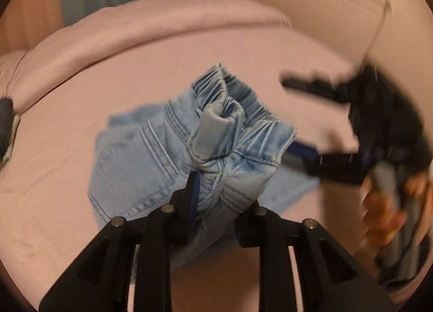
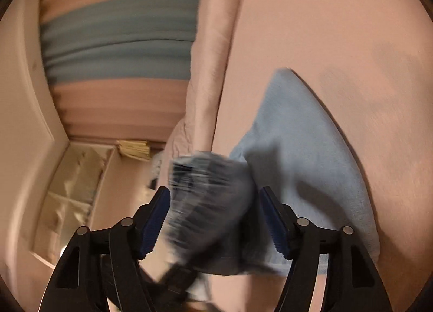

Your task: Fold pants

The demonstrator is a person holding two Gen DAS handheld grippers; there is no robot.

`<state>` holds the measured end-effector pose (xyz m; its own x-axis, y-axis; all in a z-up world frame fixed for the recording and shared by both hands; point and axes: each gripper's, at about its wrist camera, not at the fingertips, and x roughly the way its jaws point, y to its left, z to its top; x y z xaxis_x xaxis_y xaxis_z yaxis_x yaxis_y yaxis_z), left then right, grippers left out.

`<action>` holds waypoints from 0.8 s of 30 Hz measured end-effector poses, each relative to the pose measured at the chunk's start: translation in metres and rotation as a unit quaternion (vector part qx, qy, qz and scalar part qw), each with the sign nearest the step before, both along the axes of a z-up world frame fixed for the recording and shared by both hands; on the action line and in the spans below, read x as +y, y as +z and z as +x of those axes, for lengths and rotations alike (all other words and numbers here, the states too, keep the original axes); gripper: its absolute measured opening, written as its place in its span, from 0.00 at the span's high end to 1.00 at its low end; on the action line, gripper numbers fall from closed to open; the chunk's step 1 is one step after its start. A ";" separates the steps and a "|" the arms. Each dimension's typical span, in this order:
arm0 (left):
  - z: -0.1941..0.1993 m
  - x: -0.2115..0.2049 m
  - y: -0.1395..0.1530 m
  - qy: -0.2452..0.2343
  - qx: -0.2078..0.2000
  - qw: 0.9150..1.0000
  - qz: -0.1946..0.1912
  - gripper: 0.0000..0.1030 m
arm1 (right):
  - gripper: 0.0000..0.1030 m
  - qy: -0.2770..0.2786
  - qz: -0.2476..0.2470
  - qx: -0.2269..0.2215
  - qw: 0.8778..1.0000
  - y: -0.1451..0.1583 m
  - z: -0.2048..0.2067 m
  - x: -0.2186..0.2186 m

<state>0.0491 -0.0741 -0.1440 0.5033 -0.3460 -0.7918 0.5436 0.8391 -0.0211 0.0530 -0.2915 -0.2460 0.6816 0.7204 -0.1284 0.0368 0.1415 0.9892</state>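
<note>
Light blue denim pants (image 1: pixel 151 155) lie bunched on a pink bed sheet (image 1: pixel 54 176). My left gripper (image 1: pixel 219 192) is shut on the pants near the elastic waistband (image 1: pixel 243 100) and holds that part lifted. My right gripper (image 1: pixel 303 122) shows blurred at the right of the left wrist view, jaws apart, beside the waistband. In the right wrist view the right gripper (image 2: pixel 213 217) is open, with the blurred waistband (image 2: pixel 208 195) between its jaws. A flat pant leg (image 2: pixel 303 149) stretches away on the sheet.
A rolled pink quilt (image 1: pixel 135 35) lies along the far side of the bed. Behind it hang pink and blue curtains (image 2: pixel 119 41). A door or cabinet panel (image 2: pixel 27 122) is at the left. A person's hand (image 1: pixel 384 203) holds the right gripper.
</note>
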 end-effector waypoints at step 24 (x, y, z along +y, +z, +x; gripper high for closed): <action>-0.033 0.143 0.003 0.166 0.069 0.970 -0.166 0.02 | 0.61 0.090 -0.266 0.038 0.959 0.043 0.020 0.065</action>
<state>0.0166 0.0688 -0.1407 0.5269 -0.4304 -0.7329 0.2176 0.9018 -0.3733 0.0726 -0.2265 -0.2026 0.5262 0.6450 -0.5541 0.0329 0.6357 0.7712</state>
